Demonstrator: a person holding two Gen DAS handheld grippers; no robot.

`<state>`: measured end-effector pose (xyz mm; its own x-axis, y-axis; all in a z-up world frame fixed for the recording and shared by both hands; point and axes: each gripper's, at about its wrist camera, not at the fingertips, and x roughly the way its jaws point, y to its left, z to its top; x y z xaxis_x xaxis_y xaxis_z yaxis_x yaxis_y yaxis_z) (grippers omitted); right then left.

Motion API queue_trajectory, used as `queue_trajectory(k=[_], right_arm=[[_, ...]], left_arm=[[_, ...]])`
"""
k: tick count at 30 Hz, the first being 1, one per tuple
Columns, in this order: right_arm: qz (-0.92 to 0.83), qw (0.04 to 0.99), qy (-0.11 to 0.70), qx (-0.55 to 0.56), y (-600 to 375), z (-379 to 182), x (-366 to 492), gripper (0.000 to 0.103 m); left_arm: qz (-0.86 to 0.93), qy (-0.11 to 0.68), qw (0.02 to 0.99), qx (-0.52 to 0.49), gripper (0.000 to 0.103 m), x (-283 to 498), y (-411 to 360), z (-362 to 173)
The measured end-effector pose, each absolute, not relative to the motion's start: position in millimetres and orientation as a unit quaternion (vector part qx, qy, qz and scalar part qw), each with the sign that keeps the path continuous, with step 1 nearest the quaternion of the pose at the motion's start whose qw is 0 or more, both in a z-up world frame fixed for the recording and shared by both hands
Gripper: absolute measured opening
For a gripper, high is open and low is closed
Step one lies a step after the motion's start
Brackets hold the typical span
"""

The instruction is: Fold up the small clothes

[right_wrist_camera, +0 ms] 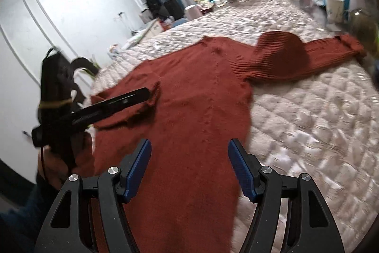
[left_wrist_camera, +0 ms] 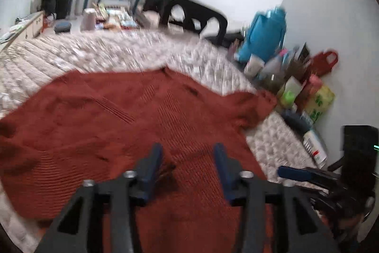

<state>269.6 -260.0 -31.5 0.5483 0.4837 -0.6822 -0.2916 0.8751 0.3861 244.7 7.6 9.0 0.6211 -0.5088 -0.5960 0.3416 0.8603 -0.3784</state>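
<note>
Sweater (right_wrist_camera: pixel 196 96), rust-red ribbed knit, lies spread flat; both grippers' fingers (left_wrist_camera: pixel 155 158) released.

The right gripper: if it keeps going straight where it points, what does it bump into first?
Probably the red sweater spread on the quilted bed. The right gripper points down at it with open jaws, nothing between.

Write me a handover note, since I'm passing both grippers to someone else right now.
Left gripper: open, nothing between the jaws, above the sweater.
Right gripper: open, empty, over the sweater's body.
Sweater: spread on the quilted bed, one sleeve stretched out to the side, the other sleeve folded in across the body.
Left to do: fold in the outstretched sleeve, then fold the body.
</note>
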Motion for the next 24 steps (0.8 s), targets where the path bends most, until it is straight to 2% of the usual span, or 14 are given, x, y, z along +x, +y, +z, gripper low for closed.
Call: queue_trajectory(k=[2, 5, 8, 14, 16, 17, 18, 24], right_arm=[[0.247, 0.861, 0.426, 0.126, -253, -30, 281, 0.067], [0.285, 0.84, 0.443, 0.131, -231, -29, 305, 0.052], [0.322, 0.819, 0.461, 0.115, -198, -32, 335, 0.046], [0.33, 0.78, 0.525, 0.089, -133, -71, 391, 0.043], [0.325, 0.777, 0.533, 0.084, -122, -80, 398, 0.03], [0.323, 0.781, 0.528, 0.082, -118, -79, 401, 0.016], [0.328, 0.779, 0.526, 0.088, -117, -76, 403, 0.01], [0.331, 0.821, 0.443, 0.141, -159, -31, 409, 0.01]], left_arm=[[-0.209, 0.342, 0.908, -0.121, 0.053, 235, 34, 22], [-0.143, 0.322, 0.928, -0.124, 0.054, 225, 71, 25], [-0.092, 0.32, 0.933, -0.138, 0.054, 219, 107, 21], [-0.049, 0.33, 0.929, -0.16, 0.054, 209, 138, 5], [-0.045, 0.329, 0.93, -0.157, 0.054, 209, 139, 3], [-0.044, 0.328, 0.93, -0.156, 0.054, 210, 140, 4], [-0.043, 0.327, 0.931, -0.156, 0.054, 211, 140, 5], [-0.055, 0.315, 0.935, -0.153, 0.054, 226, 137, 13]])
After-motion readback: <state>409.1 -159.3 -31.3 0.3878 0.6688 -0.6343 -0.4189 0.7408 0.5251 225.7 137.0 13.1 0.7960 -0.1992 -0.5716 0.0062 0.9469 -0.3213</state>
